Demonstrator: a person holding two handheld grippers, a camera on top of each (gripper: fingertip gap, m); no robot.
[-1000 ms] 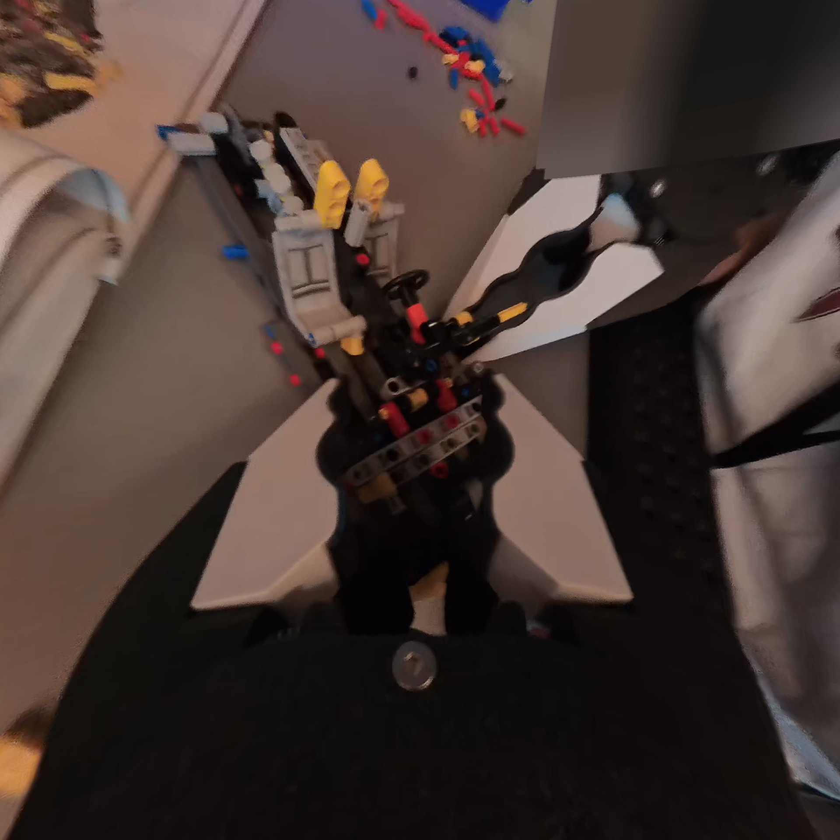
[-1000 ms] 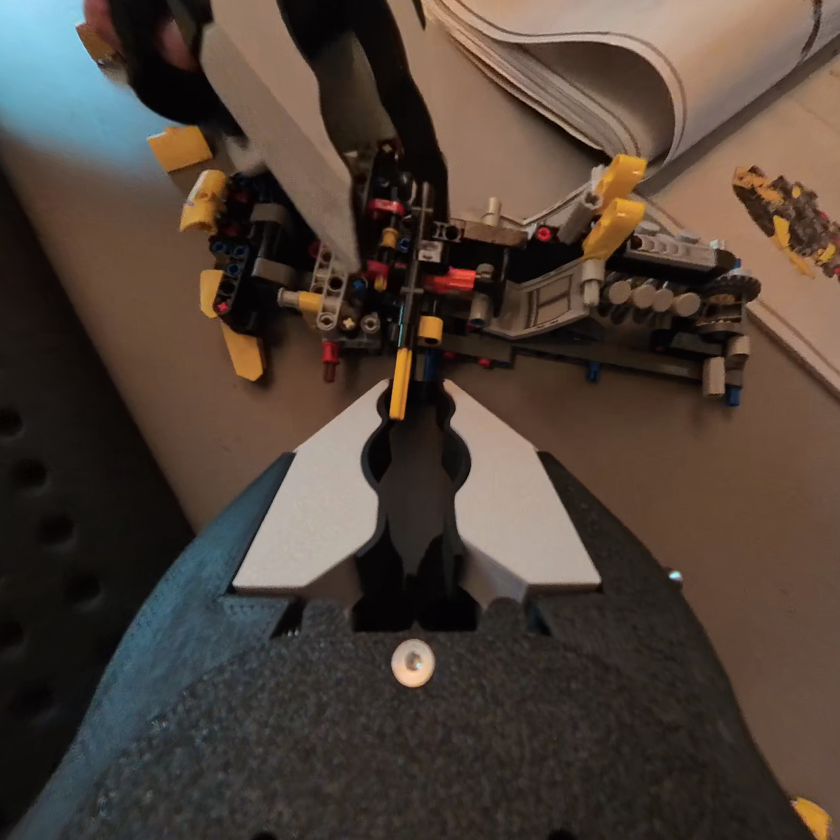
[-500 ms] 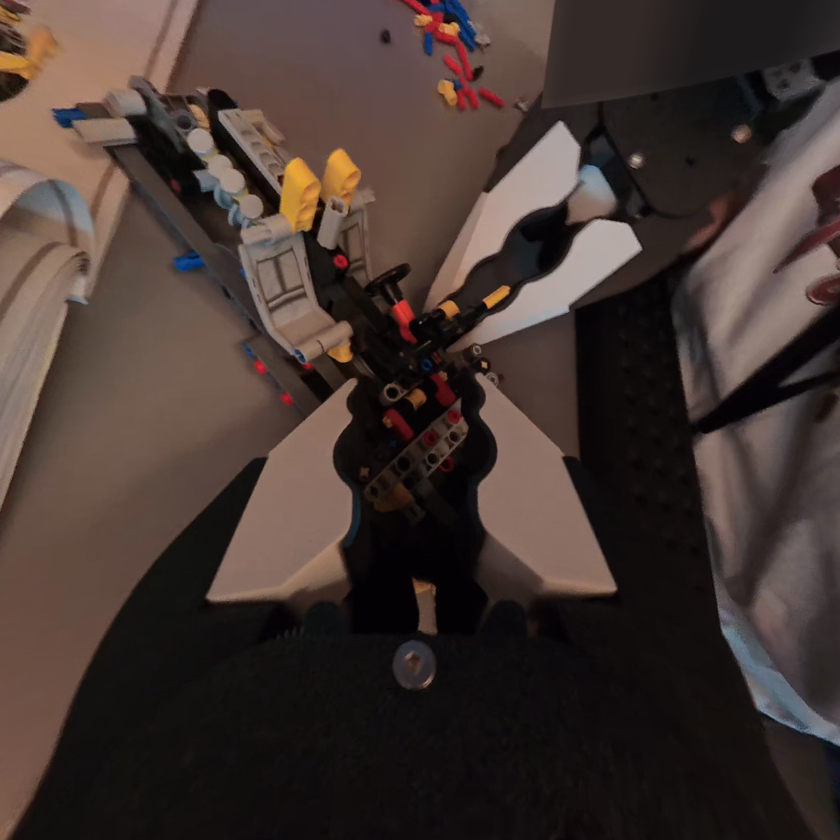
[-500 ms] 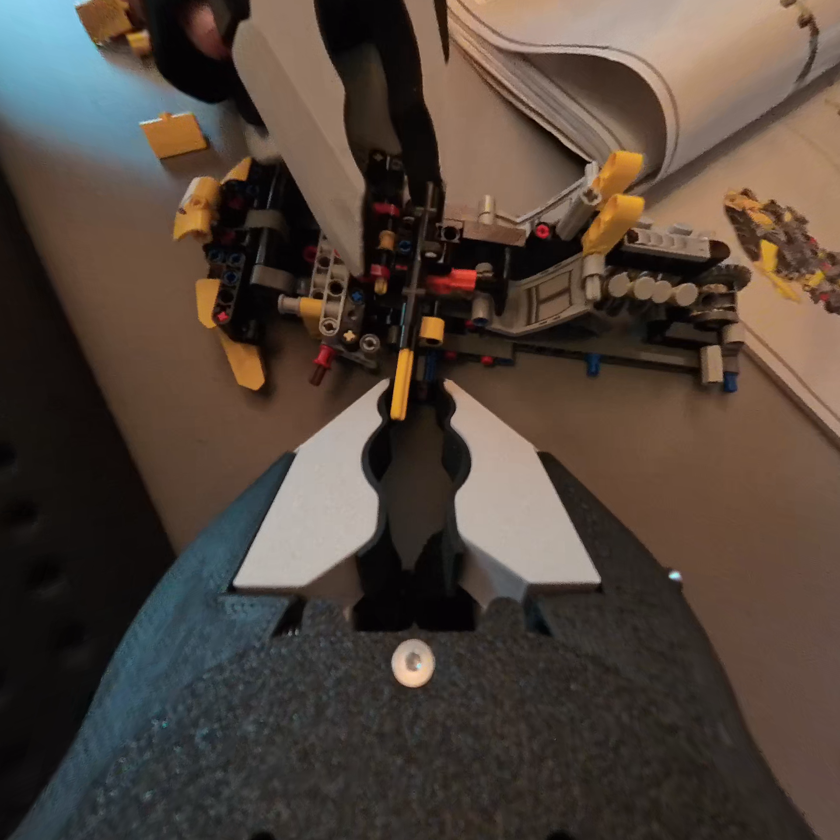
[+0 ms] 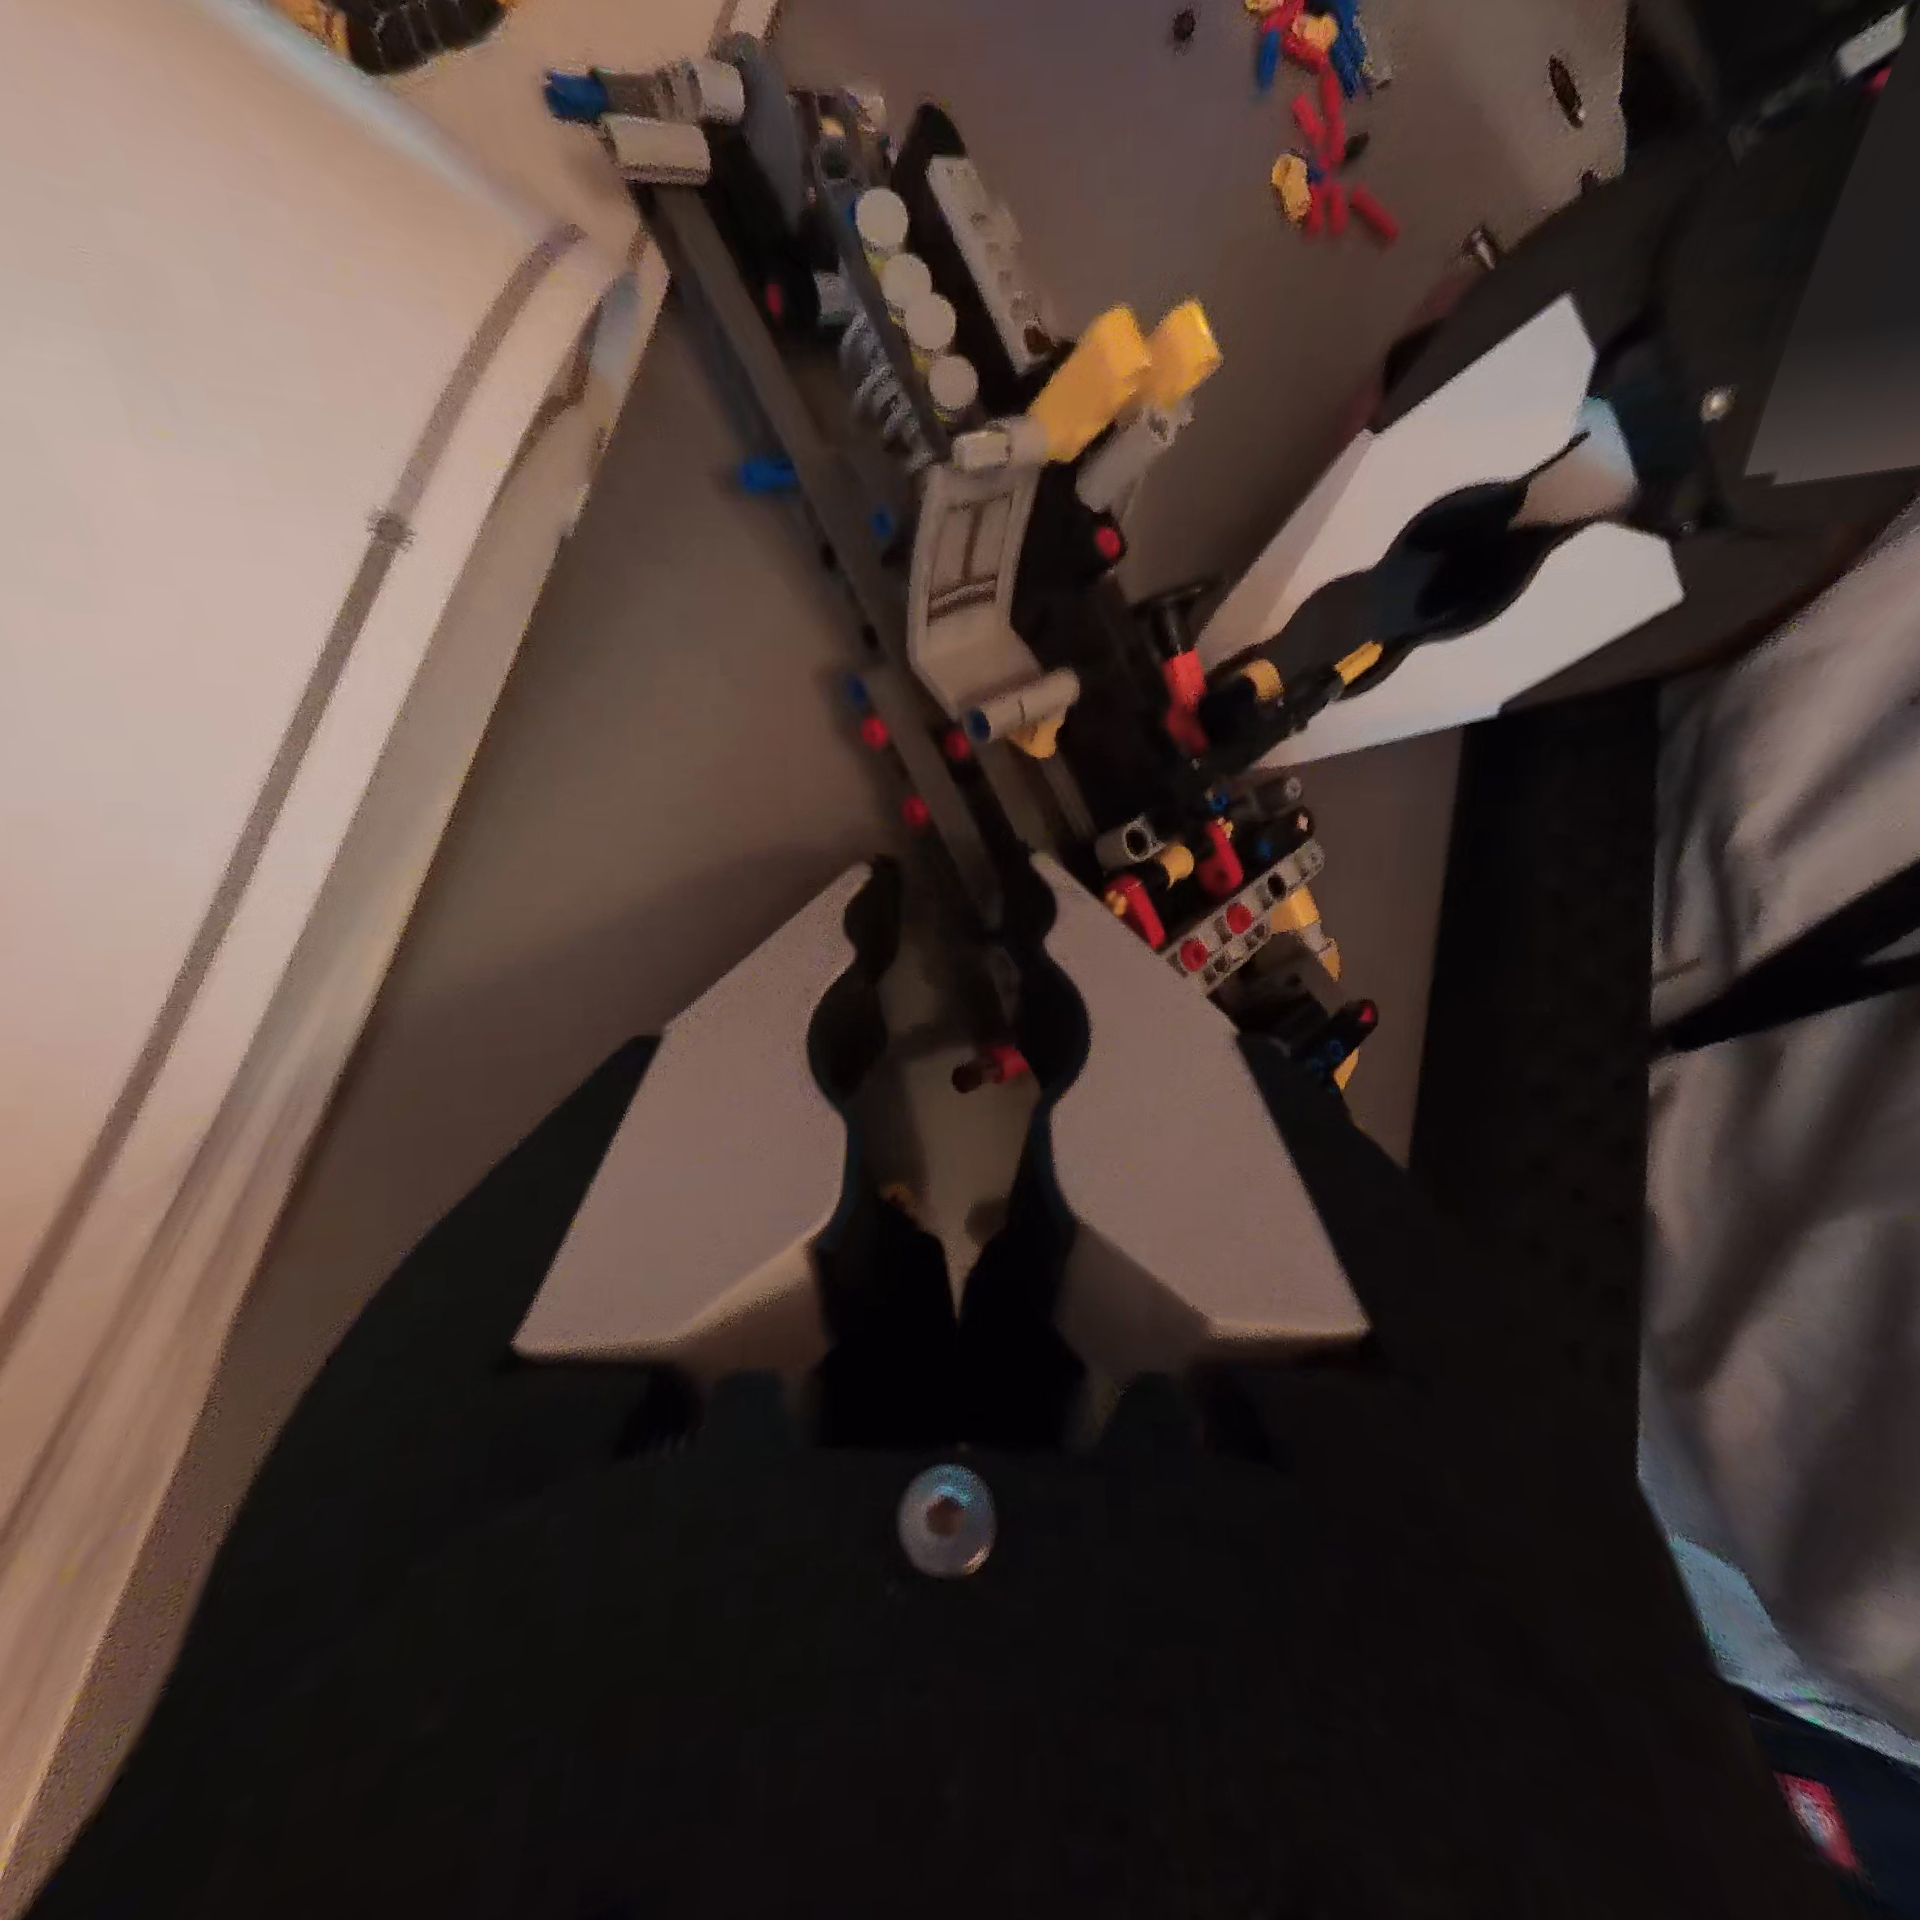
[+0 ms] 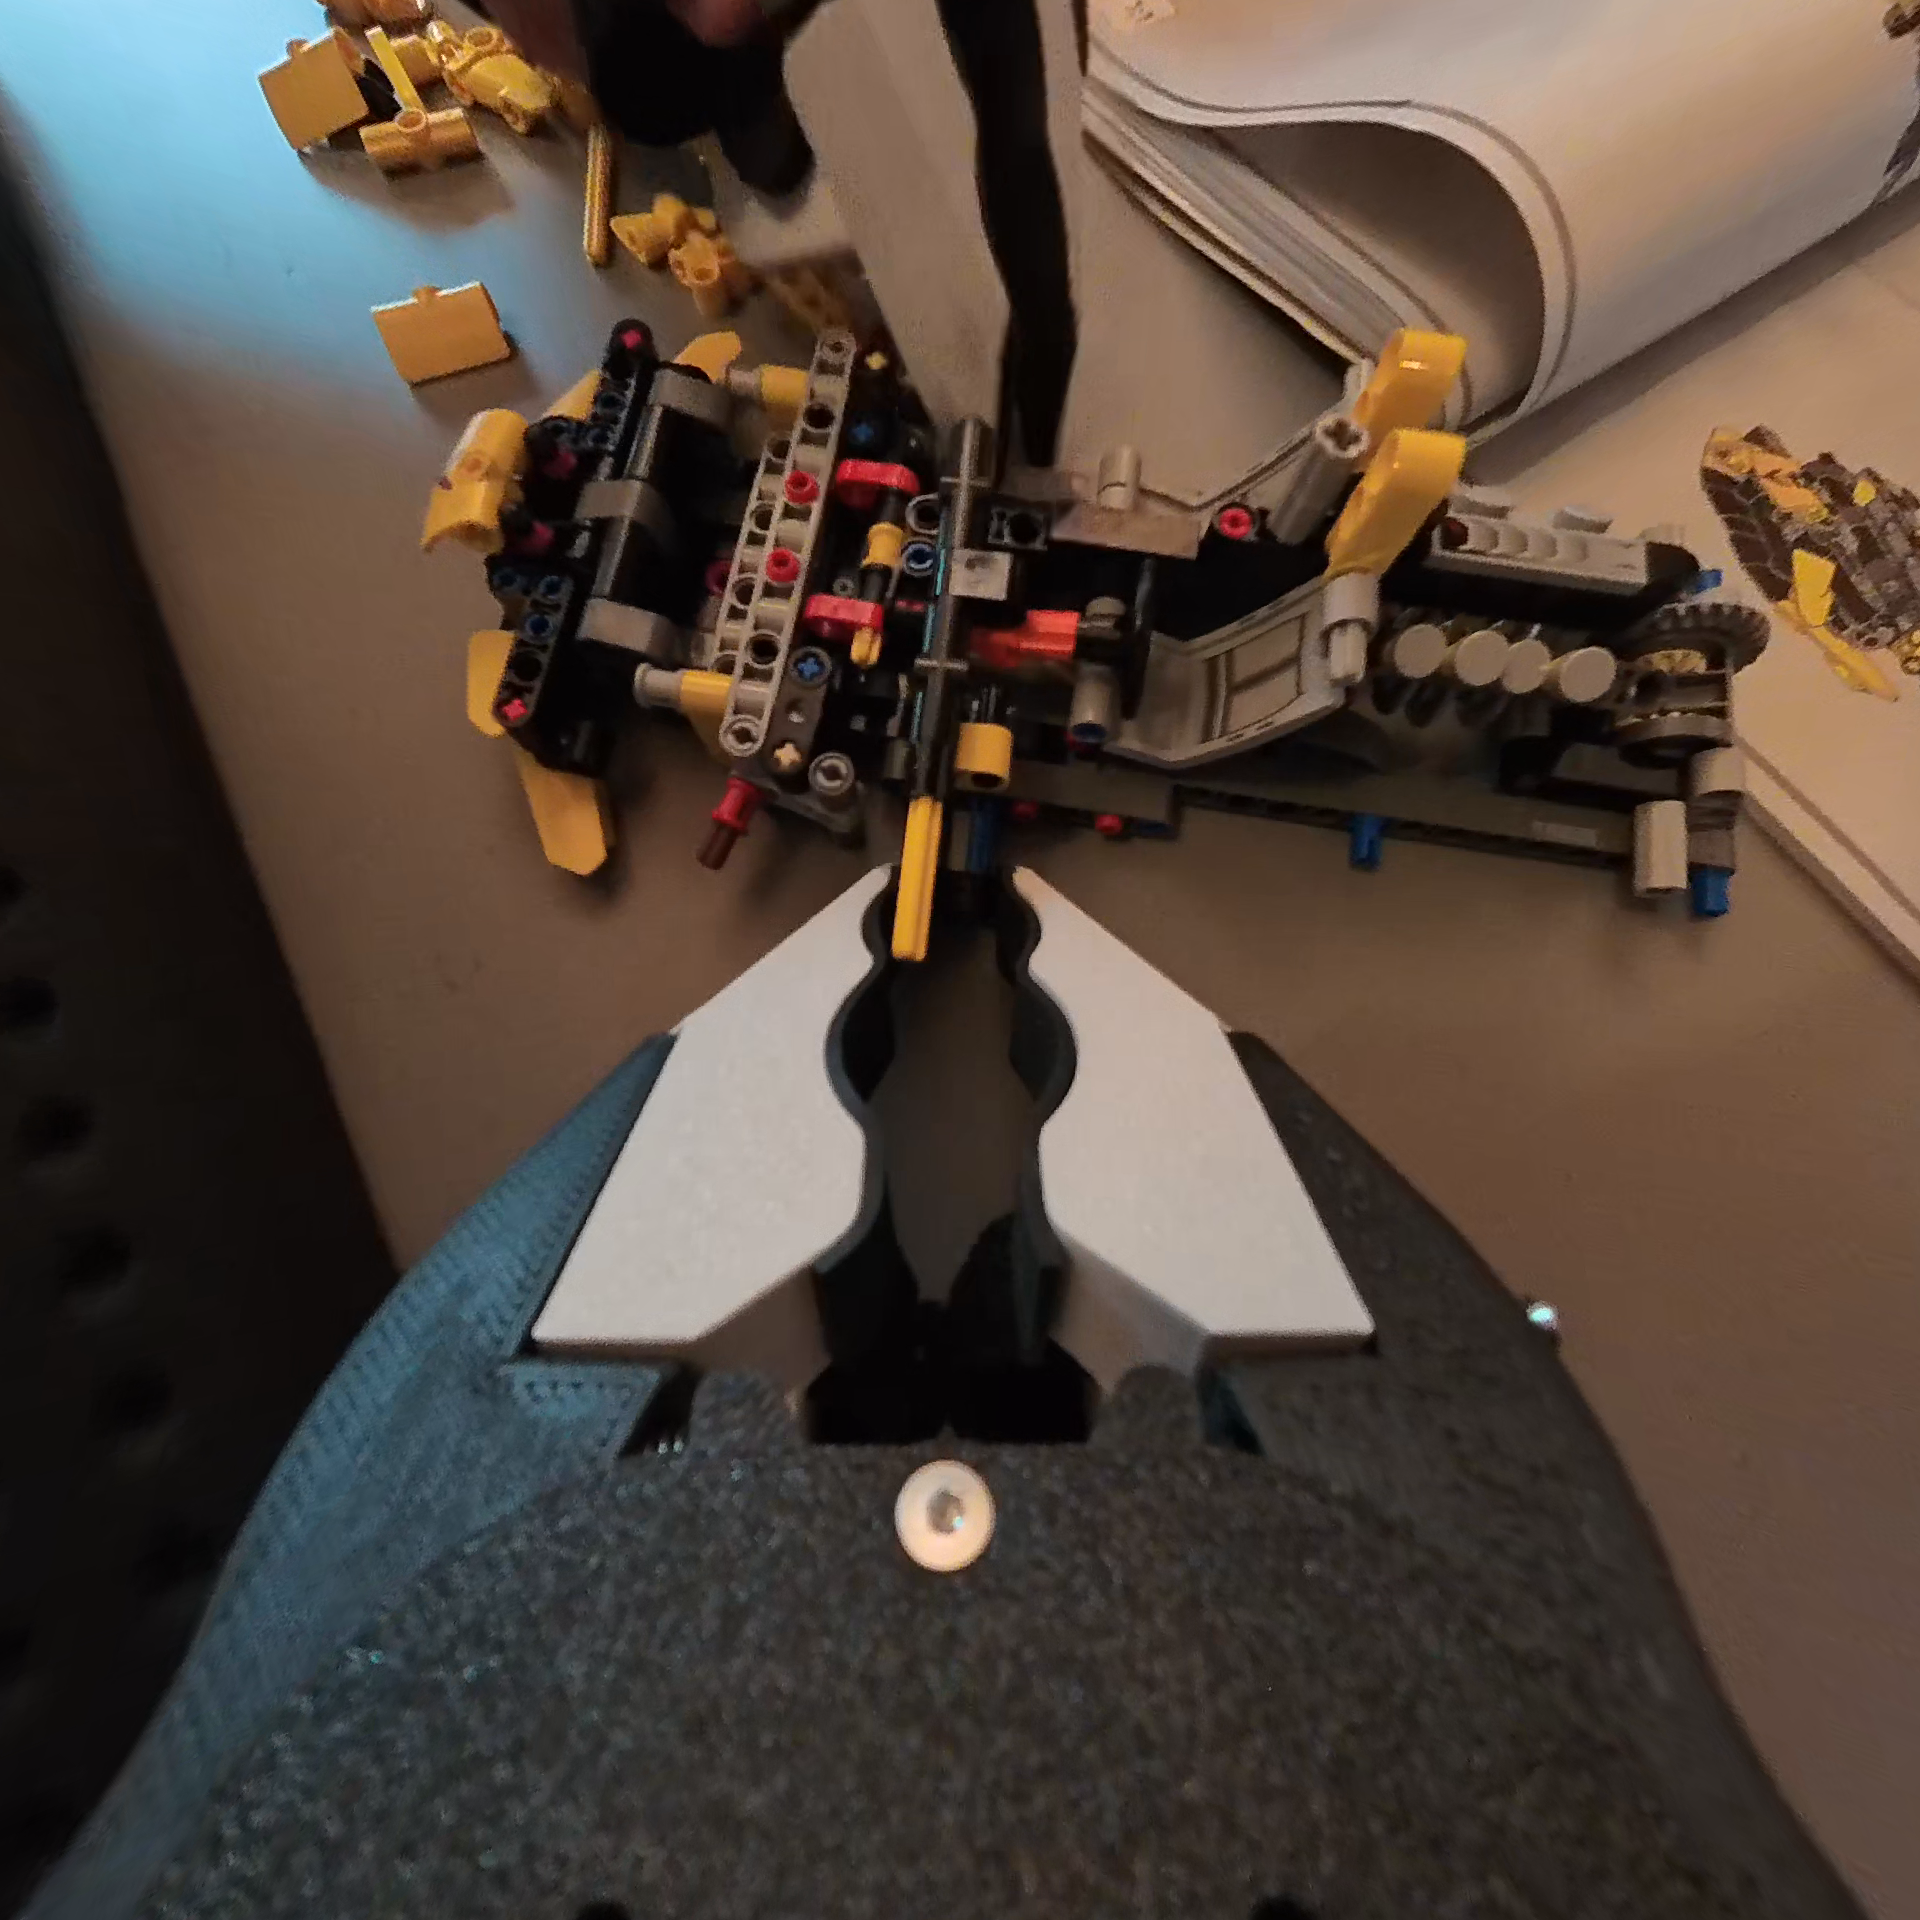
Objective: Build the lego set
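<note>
Lego model point(image 6: 1091, 623), a long black/grey/yellow chassis, lies on the tan table point(image 6: 1351, 1091), approx. centre of the right wrist view, its rear end w/ gear and grey cylinders resting against the open manual point(image 6: 1507, 187).

R gripper point(image 6: 951, 883): fingers close together, pinching a thin yellow axle point(image 6: 920, 883) that sticks out of the model's near side, in line w/ a black rod crossing the chassis. Tips just beside the model's lower beam.

L gripper point(image 5: 956, 883): jaws partly spread, straddling the model's grey side beam; the beam runs down btwn the fingers, a red pin point(image 5: 992, 1062) visible in the gap. Can't tell if the pads actually clamp the beam – picture is blurred.

Left wrist view also shows the R gripper at upper right, tips at the model's middle by the red piece.

Loose yellow parts point(image 6: 436, 332) lie on the table beyond the model's front; small red/blue pins point(image 5: 1314, 135) scattered farther off.
</note>
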